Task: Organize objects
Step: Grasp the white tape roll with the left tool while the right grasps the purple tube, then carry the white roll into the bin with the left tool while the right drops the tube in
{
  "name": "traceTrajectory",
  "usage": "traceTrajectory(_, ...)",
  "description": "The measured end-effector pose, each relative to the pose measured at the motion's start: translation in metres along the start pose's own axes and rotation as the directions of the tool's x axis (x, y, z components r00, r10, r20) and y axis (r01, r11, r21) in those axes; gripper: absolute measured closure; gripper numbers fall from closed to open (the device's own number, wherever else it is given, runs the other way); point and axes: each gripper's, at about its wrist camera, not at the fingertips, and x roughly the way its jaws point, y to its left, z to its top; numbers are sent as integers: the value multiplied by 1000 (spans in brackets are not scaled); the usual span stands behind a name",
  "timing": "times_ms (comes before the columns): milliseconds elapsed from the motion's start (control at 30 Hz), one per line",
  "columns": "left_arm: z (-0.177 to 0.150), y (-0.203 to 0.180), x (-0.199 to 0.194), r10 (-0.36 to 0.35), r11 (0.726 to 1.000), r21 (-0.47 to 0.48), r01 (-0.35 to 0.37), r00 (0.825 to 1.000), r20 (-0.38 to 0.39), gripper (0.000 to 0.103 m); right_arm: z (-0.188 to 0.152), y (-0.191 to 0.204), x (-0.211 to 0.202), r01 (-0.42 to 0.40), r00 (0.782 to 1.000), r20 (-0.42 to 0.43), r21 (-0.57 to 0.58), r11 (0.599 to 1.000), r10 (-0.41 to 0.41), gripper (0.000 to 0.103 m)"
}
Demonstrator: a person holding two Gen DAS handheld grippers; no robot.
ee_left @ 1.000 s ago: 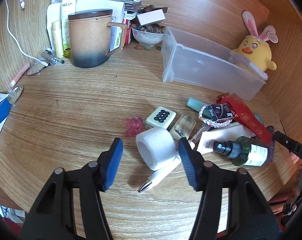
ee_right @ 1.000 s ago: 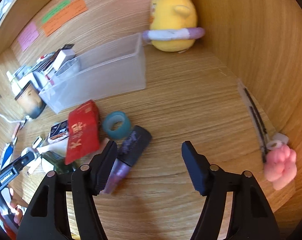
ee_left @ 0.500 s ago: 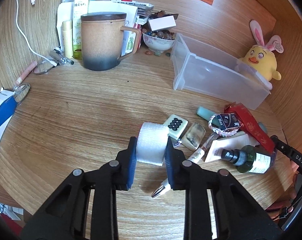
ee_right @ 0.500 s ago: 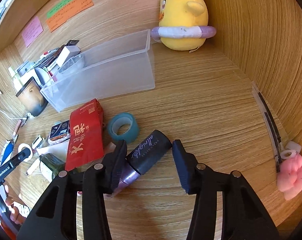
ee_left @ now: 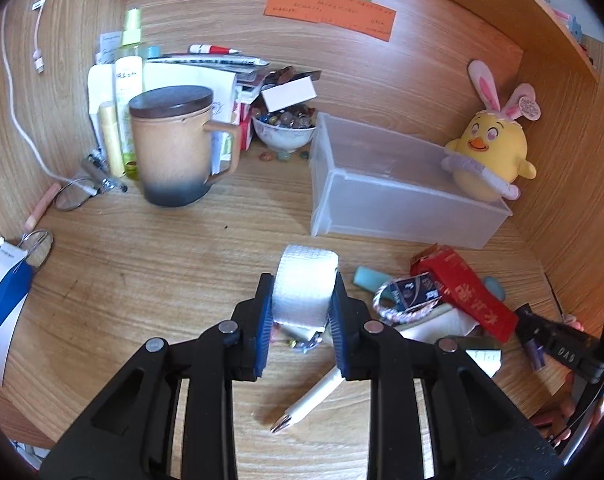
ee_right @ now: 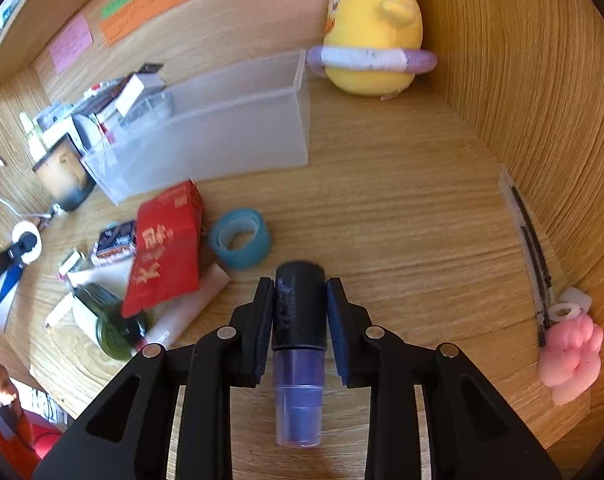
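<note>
My left gripper (ee_left: pixel 302 285) is shut on a white roll of tape (ee_left: pixel 306 276) and holds it a little above the wooden desk (ee_left: pixel 161 272). In the right wrist view, a purple tube with a black cap (ee_right: pixel 299 312) lies lengthwise between the fingers of my right gripper (ee_right: pixel 299 286). Those jaws are closing, and both pads press on the cap. A clear plastic bin (ee_left: pixel 402 204) (ee_right: pixel 205 144) stands empty behind the clutter.
A pile near the bin holds a red packet (ee_right: pixel 165 248), a blue tape roll (ee_right: pixel 241 238), a green bottle (ee_right: pixel 109 320) and a white pen (ee_left: pixel 310 400). A lidded mug (ee_left: pixel 173 152), a bowl of stones (ee_left: pixel 283 130) and a yellow chick plush (ee_left: pixel 490 152) line the back. A pink paw (ee_right: pixel 570 356) lies by the right wall.
The left jaws closed on the white roll and lifted it off the desk. The right jaws closed around the purple tube, which swung into line with the fingers.
</note>
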Motion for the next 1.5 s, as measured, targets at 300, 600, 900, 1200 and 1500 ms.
traceTrajectory(300, 33, -18, 6, -15, 999, 50, 13, 999, 40, 77, 15, 2, -10, 9, 997, 71, -18, 1000, -7, 80)
traceTrajectory(600, 59, -35, 15, -37, 995, 95, 32, 998, 58, 77, 65, 18, -32, -7, 980, 198, -77, 997, 22, 79)
traceTrajectory(900, 87, -43, 29, -73, 994, 90, 67, 996, 55, 77, 115, 32, -51, -44, 945, 319, -106, 993, 76, 80)
traceTrajectory(1200, 114, -54, 61, -92, 991, 101, 90, 996, 11, 77, 158, 47, -37, -24, 938, 338, -154, 988, 75, 79)
traceTrajectory(1500, 119, -62, 104, -43, 989, 142, 49, 998, -44, 77, 170, 49, 7, 27, 968, 249, -193, 981, 22, 79)
